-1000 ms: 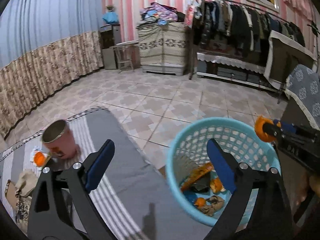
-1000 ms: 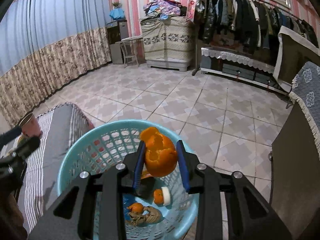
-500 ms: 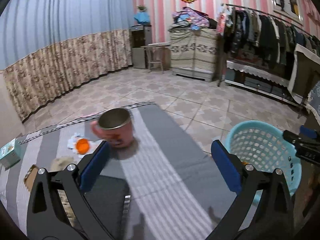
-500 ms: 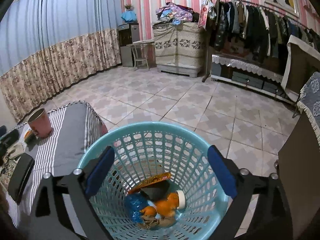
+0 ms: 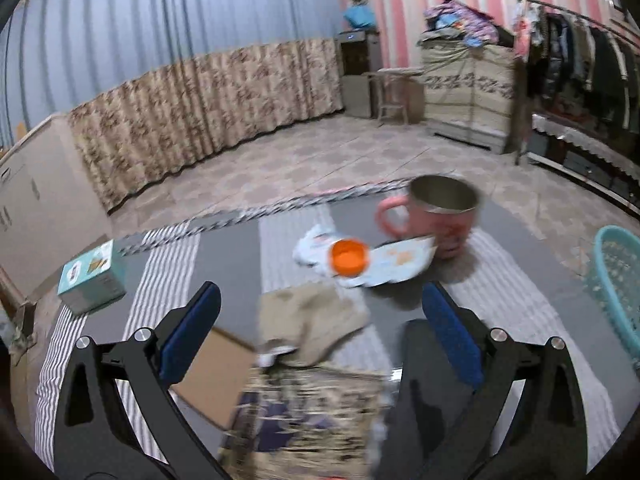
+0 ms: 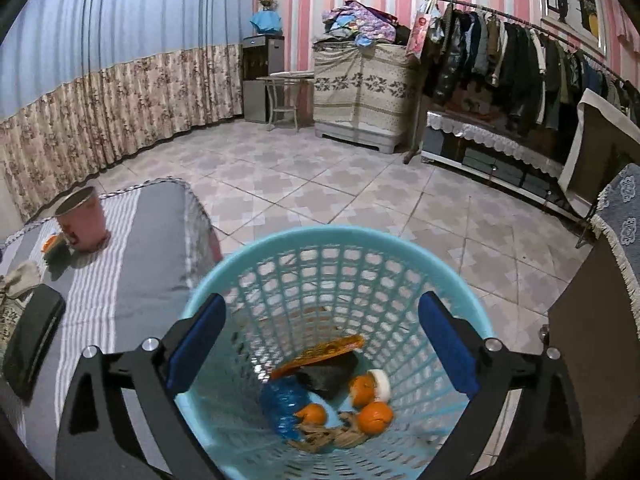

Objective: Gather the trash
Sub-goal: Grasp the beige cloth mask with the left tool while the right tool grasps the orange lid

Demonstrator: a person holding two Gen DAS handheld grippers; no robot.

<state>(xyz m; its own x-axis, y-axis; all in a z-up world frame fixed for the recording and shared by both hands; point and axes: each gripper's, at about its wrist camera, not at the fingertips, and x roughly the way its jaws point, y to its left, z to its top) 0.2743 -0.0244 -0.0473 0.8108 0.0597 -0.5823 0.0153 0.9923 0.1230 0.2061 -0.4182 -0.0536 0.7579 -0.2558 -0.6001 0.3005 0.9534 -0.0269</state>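
Note:
A light blue mesh basket (image 6: 248,258) stands on the floor beside the striped grey table; its rim also shows in the left wrist view (image 5: 612,264). Orange peels (image 6: 374,416), a blue bottle (image 6: 282,404) and wrappers lie in it. My right gripper (image 6: 322,340) is open and empty above the basket. My left gripper (image 5: 320,332) is open and empty over the table (image 5: 516,280), above a crumpled brown paper (image 5: 316,326). An orange cap (image 5: 347,256) lies on a white wrapper (image 5: 396,266) farther out.
A pink mug (image 5: 440,216) stands behind the wrapper. A teal box (image 5: 92,278) sits at the table's left. A black flat object (image 6: 32,338), a cardboard piece (image 5: 216,376) and a patterned packet (image 5: 308,416) lie near the front edge. Tiled floor and clothes rack lie beyond.
The right gripper opened and dropped the orange peel into the basket. The left gripper swung left from the basket, over the table toward the brown paper and wrapper.

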